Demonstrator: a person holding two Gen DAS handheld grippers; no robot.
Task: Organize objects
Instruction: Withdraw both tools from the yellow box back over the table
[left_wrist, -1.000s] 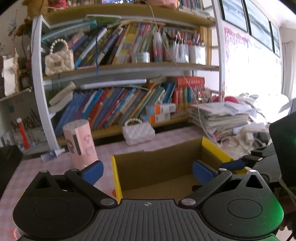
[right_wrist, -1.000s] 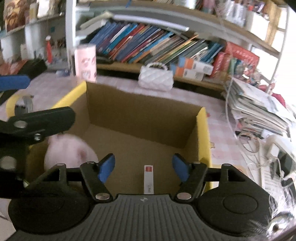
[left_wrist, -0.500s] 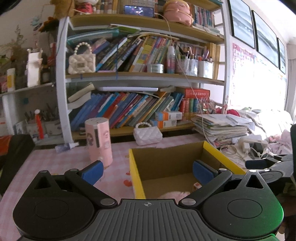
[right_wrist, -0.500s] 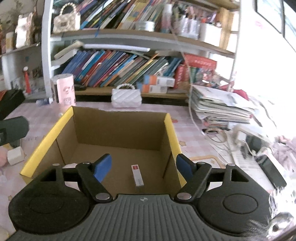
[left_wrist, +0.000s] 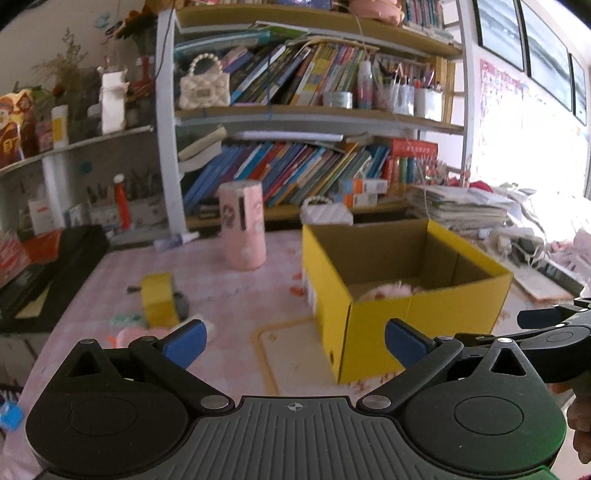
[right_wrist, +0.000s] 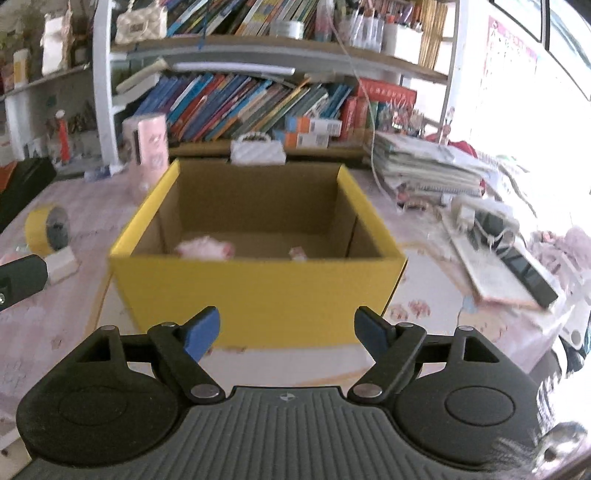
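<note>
From the left wrist view we see our left tool (left_wrist: 293, 338) with its blue pads spread wide apart and nothing between them, hanging over the pink-checked bench (left_wrist: 236, 295). Ahead and to the right stands the yellow cardboard box (left_wrist: 417, 317), open at the top, with a pink fluffy thing (left_wrist: 384, 290) lying on its floor. A roll of yellow tape (left_wrist: 159, 305) sits on the bench to the left, well apart from the box, and a pink cylinder (left_wrist: 242, 225) stands upright behind it, near the bookshelf (left_wrist: 314, 122). A small white quilted purse (left_wrist: 327, 213) rests just behind the box. At the right edge the other tool's dark arm reaches in beside the box.

From the right wrist view we see our right tool (right_wrist: 286, 334) in front of the box (right_wrist: 255, 291), on the near side of its front wall; its jaws are opening and nothing lies between them. Inside the box the pink fluffy thing (right_wrist: 205, 249) lies toward the left of the floor, and a small pale item (right_wrist: 297, 253), too blurred to identify, lies toward the right. The tape roll (right_wrist: 48, 229) stands on edge to the left of the box, with a small white block (right_wrist: 62, 263) just beside it. A stack of papers (right_wrist: 428, 170) sits to the right.
</note>
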